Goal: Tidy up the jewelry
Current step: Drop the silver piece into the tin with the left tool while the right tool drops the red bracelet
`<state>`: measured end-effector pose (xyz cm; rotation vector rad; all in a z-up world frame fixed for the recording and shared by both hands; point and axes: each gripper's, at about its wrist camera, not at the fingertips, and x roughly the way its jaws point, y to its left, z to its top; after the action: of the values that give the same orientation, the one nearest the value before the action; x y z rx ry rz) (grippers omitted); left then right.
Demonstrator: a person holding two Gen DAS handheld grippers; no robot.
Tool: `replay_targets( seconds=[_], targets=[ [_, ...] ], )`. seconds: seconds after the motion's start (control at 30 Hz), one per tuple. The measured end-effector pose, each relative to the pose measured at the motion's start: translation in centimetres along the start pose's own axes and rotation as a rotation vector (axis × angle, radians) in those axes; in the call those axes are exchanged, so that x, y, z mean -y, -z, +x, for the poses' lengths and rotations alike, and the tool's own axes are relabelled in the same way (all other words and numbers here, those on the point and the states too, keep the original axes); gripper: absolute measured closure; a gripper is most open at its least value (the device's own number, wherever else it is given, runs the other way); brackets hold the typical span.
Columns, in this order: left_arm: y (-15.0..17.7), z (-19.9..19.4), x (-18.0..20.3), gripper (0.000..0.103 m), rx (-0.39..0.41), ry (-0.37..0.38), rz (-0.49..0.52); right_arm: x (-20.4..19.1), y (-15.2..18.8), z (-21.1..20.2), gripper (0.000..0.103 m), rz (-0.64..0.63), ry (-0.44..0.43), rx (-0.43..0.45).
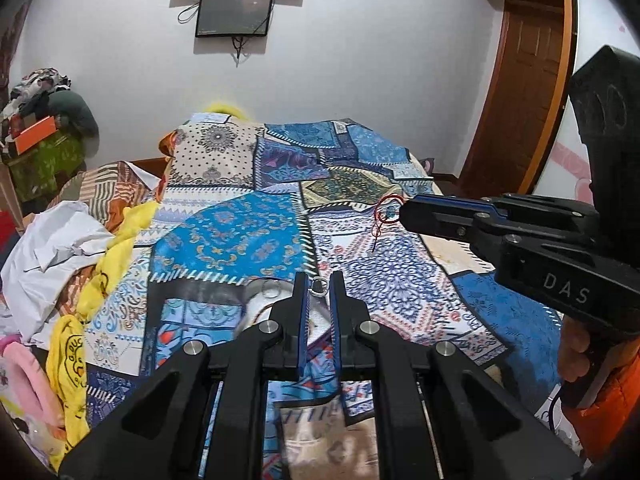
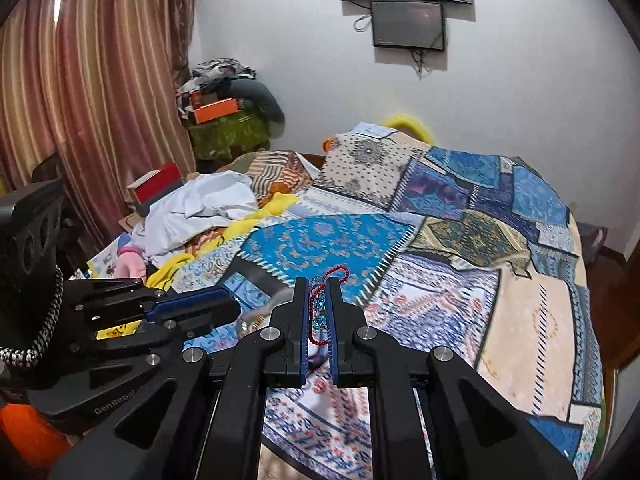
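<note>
Right gripper [image 2: 318,312]: clamped on red-cord bracelet [image 2: 320,308] with pale blue beads, held above patchwork bedspread [image 2: 440,240].
Left gripper [image 1: 319,300]: fingers narrowly apart around small silver ring [image 1: 318,286]; contact unclear.
Far left: heap of clothes [image 1: 60,248].

We see a bedspread [image 2: 460,216] patchworked in blue, cream and white paisley prints, a red-corded bracelet [image 2: 320,304] with pale blue beads, yellow cloth [image 1: 108,264], and pink-striped curtains [image 2: 80,100]
</note>
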<state>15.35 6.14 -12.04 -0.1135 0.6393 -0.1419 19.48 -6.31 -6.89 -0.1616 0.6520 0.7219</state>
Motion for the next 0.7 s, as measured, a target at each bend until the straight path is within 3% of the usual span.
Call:
replay_targets(
  seconds=[0.3, 0.7],
  targets=[
    [1.0, 1.2, -3.1, 0.095, -0.025, -0.023, -0.042, -1.7, -0.2, 3.2, 0.096, -0.019, -0.051, -0.033],
    [3.4, 6.1, -4.6, 0.095, -0.132, 0.013, -0.093, -1.8, 1.0, 8.4, 0.096, 0.006, -0.105, -0.153]
  ],
)
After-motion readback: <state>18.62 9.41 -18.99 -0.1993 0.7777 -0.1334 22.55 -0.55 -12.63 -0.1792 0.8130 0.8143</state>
